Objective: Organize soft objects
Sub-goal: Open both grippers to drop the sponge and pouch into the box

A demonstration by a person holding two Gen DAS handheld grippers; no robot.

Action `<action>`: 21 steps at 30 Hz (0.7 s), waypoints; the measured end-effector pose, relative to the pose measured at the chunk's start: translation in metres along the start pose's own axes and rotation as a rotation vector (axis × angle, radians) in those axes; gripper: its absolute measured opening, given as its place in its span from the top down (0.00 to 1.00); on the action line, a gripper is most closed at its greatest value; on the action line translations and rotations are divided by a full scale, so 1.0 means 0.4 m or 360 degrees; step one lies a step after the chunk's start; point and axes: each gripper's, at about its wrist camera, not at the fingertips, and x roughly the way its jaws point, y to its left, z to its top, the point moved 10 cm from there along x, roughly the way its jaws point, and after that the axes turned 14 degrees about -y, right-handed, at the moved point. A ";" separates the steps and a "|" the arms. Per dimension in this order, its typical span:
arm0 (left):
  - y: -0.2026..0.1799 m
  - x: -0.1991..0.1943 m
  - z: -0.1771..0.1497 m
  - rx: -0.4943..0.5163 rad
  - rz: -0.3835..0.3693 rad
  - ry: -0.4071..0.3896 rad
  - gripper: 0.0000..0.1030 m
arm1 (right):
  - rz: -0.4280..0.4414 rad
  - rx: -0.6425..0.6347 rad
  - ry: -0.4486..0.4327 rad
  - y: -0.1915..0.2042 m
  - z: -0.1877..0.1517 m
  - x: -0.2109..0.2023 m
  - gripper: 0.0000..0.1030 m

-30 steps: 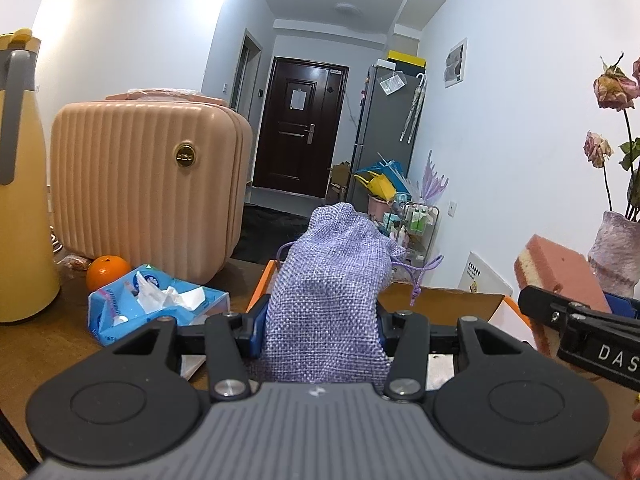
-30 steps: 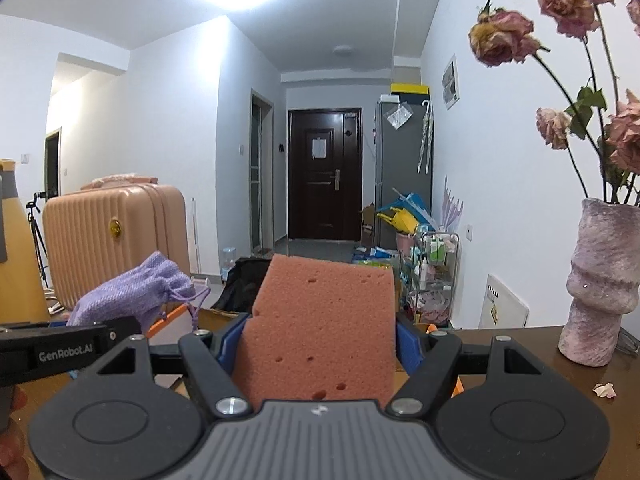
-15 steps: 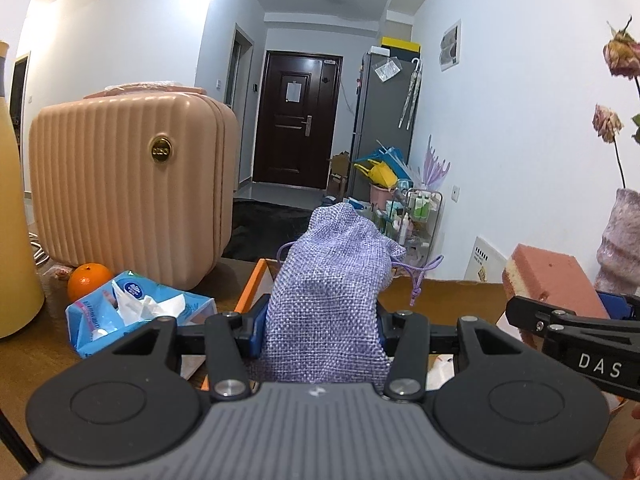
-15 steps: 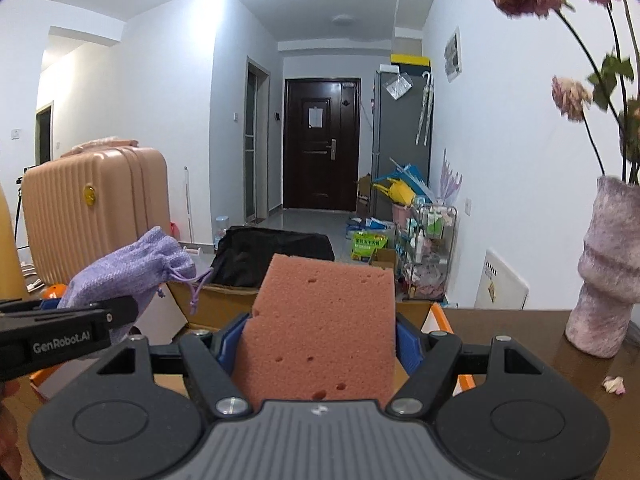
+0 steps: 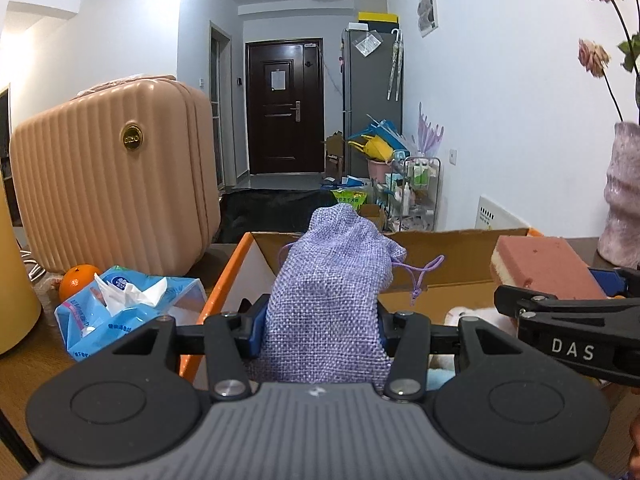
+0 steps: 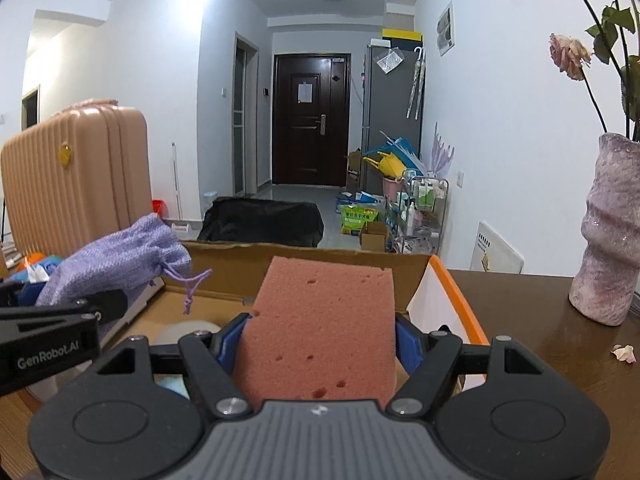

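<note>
Purple drawstring pouch (image 5: 326, 304) sits upright between the left gripper (image 5: 320, 330) fingers, clamped on both sides, held above the open cardboard box (image 5: 448, 248). Pink sponge (image 6: 320, 330) likewise pinched flat between the right gripper (image 6: 318, 346) pads, also above the box, right of the pouch. Box stands on the brown table (image 6: 560, 360). Left of the box: blue tissue pack (image 5: 120, 304), orange (image 5: 78, 276), peach suitcase (image 5: 108, 192). Vase (image 6: 610, 236) on the table, far right.

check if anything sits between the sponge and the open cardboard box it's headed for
Nothing visible does. The sponge, clamped in the right gripper, hangs over the open cardboard box, beside the purple pouch.
</note>
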 end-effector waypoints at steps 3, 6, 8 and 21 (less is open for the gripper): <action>-0.003 0.004 -0.009 0.0023 0.0003 0.0009 0.52 | -0.0005 0.0005 -0.0008 -0.003 0.005 0.000 0.29; -0.001 0.006 -0.011 0.0027 0.0003 0.0013 0.48 | -0.0005 0.0009 -0.0003 -0.002 0.004 -0.001 0.29; 0.000 0.006 -0.010 0.0030 0.0004 0.0013 0.38 | -0.0006 0.0020 0.0004 -0.006 0.003 -0.002 0.28; 0.008 -0.032 0.026 0.0003 0.0020 -0.0150 0.00 | -0.0039 0.0104 0.0048 -0.045 -0.006 -0.002 0.00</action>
